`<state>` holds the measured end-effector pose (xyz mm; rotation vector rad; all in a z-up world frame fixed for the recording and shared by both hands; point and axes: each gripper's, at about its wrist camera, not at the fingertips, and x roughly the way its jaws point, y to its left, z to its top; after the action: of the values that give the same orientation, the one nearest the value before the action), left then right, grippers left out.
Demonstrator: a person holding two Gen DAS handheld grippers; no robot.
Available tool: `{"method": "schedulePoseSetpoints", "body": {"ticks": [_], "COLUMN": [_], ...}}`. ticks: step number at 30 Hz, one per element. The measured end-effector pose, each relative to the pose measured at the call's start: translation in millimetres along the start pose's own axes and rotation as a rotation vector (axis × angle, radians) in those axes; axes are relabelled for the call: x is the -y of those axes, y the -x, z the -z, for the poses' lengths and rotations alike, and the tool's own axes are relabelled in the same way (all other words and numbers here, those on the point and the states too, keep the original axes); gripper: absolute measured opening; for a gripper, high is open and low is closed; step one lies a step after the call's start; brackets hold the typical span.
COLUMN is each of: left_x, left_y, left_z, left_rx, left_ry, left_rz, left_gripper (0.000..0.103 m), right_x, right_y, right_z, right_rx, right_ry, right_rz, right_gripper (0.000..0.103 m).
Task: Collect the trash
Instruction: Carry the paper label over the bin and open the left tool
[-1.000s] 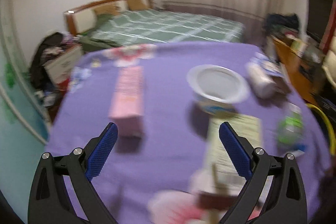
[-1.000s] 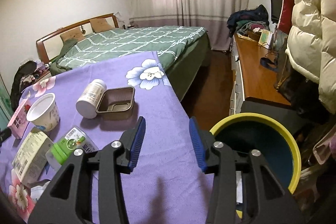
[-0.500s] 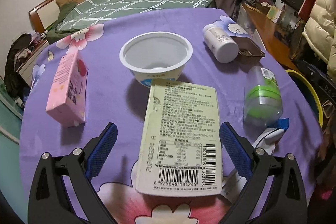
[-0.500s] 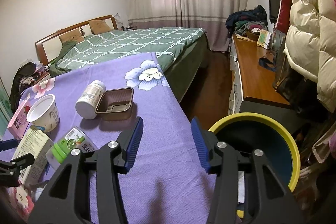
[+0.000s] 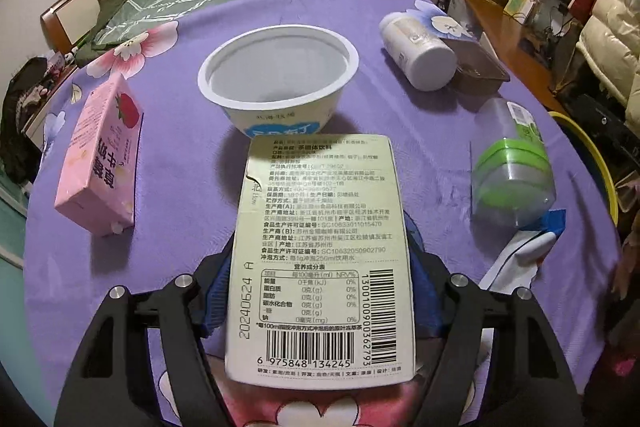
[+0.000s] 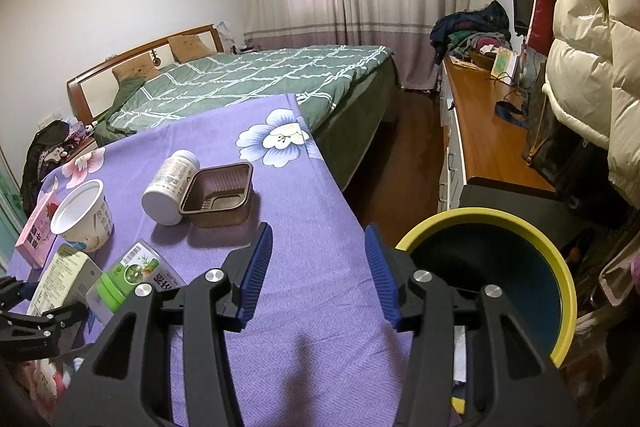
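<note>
My left gripper (image 5: 318, 259) is shut on a pale green flat box (image 5: 322, 255) with a barcode, its blue pads pressing both long sides. Beyond it on the purple cloth (image 5: 180, 195) stand a white cup (image 5: 278, 83), a pink carton (image 5: 102, 159), a white bottle (image 5: 418, 51) on its side, a brown tray (image 5: 478, 67) and a green-lidded clear jar (image 5: 512, 167). My right gripper (image 6: 316, 273) is open and empty above the table's right edge, next to a yellow-rimmed bin (image 6: 500, 275). The box also shows in the right wrist view (image 6: 60, 277).
A blue-and-white wrapper (image 5: 528, 247) lies right of the box. A green bed (image 6: 248, 83) stands behind the table, a wooden desk (image 6: 484, 131) with clothes and a white jacket (image 6: 588, 39) to the right. Dark floor runs between the bed and the desk.
My left gripper has moved forward and closed on the pale green box, which it only straddled open before. My right gripper has barely moved and stays open.
</note>
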<state>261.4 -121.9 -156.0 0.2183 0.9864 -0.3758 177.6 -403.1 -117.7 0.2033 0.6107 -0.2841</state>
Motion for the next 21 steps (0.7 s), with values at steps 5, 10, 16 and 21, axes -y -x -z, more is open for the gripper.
{"method": "schedulePoseSetpoints", "body": {"ticks": [5, 10, 16, 21], "left_x": [5.1, 9.7, 53.0, 125.2], "left_y": [18.2, 53.4, 97.2, 112.5], "left_z": [0.7, -3.7, -10.6, -23.3], "left_rx": [0.025, 0.085, 0.174, 0.214], "left_ry": [-0.03, -0.05, -0.122, -0.227], "left_rz": [-0.031, -0.061, 0.013, 0.157], "left_gripper": [0.071, 0.071, 0.072, 0.072], "right_x": [2.1, 22.5, 62.1, 108.0], "right_y": [3.2, 13.2, 38.5, 61.0], "right_z": [0.6, -1.5, -3.5, 1.7], "right_rx": [0.013, 0.013, 0.023, 0.037], "right_ry": [0.007, -0.026, -0.051, -0.091], "right_rz": [-0.008, -0.008, 0.031, 0.099], "right_gripper": [0.046, 0.046, 0.046, 0.046]}}
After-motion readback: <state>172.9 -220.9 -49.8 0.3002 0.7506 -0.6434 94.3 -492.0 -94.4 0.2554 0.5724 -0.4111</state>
